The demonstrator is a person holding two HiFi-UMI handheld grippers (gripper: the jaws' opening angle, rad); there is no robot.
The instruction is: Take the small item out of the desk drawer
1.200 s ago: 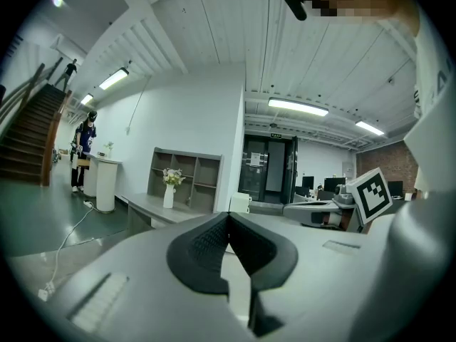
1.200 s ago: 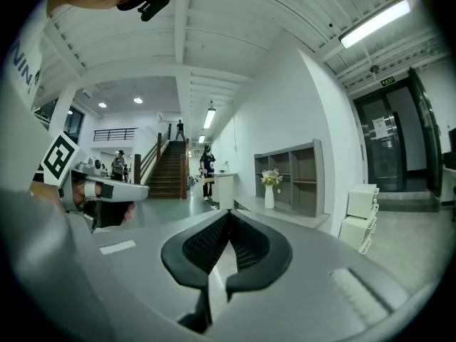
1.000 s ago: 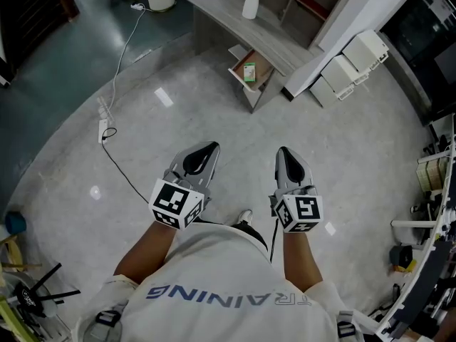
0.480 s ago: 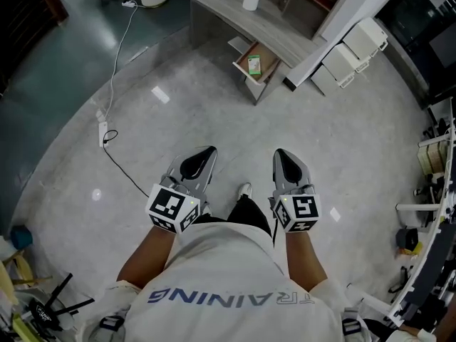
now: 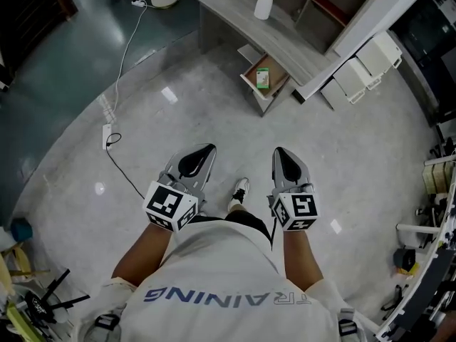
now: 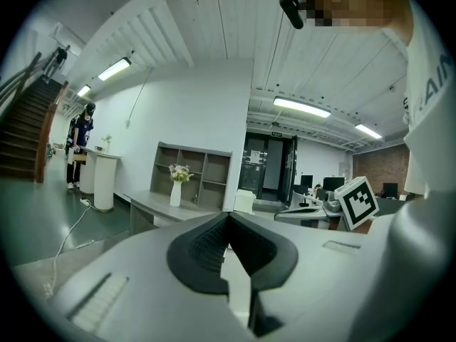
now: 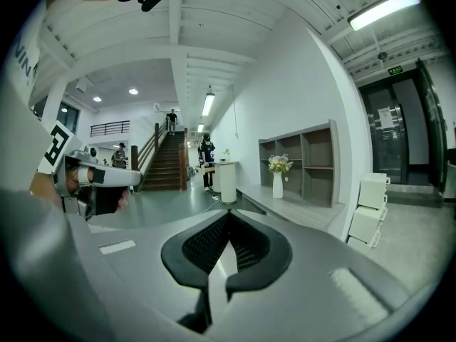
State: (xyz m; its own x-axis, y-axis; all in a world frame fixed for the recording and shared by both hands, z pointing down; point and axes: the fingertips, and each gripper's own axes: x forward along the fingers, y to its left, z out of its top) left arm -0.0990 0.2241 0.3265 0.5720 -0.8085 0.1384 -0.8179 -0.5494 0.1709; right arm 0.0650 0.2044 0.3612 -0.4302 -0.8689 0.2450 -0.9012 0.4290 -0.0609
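Small item (image 5: 262,78), green and white, lying in the open drawer (image 5: 277,76) that projects from the desk (image 5: 285,41). A vase (image 5: 263,4) stands on the desk top. Well apart from the drawer, left gripper (image 5: 204,150) and right gripper (image 5: 282,152) are held side by side over the floor (image 5: 178,120), each with jaws clenched together on nothing.

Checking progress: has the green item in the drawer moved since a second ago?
No. The green item still lies in the same spot inside the open drawer, just below the desk edge.
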